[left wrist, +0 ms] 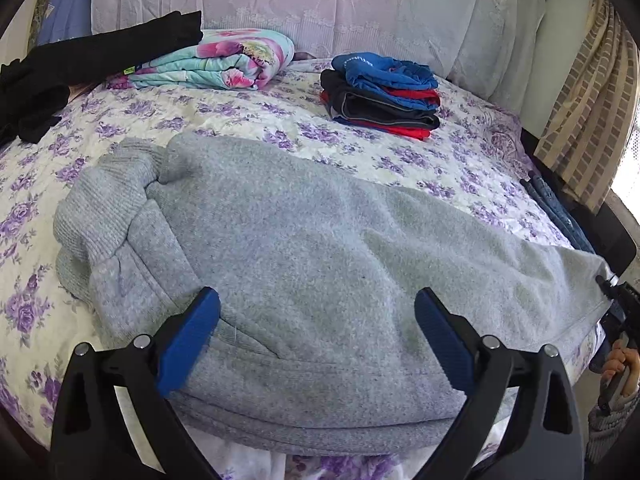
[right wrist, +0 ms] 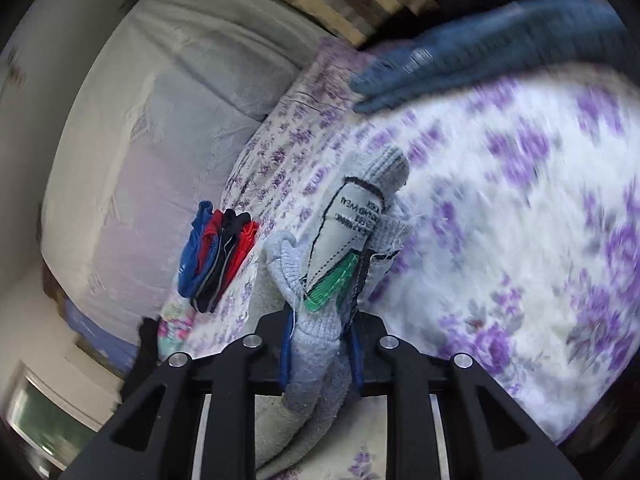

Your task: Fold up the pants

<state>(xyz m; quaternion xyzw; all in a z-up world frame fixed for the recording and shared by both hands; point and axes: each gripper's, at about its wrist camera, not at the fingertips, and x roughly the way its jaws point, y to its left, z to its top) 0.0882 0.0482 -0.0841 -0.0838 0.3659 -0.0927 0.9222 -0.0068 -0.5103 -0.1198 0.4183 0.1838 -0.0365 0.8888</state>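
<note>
1. Between the right gripper's [right wrist: 320,354] jaws sits a bunched edge of the grey pants [left wrist: 320,248]: the jaws are pinched on the ribbed waistband, with its sewn-in label [right wrist: 348,232] standing up just past the fingertips.
2. Over the near edge of the bed [left wrist: 400,152], the left gripper [left wrist: 318,336] has its jaws spread wide, blue pads [left wrist: 188,344] either side of the cloth and pressing on nothing.
3. From there the pants stretch across the bed, ribbed cuffs [left wrist: 104,200] bunched toward the left edge, the waist end drawn off to the right edge where the right gripper holds it.
4. Judging by this, the step in hand is taking a second hold before folding. It would go best if the left jaws closed on both layers near the cuffs, and if both ends were then lifted evenly so the thick cloth does not sag or twist.
5. Fabric: heavy, fuzzy fleece, soft and limp; ribbed knit at the cuffs and waist gives a firmer grip.
6. Farther back lie a stack of folded shorts [left wrist: 384,96] and a flowered blanket [left wrist: 216,60].
</note>
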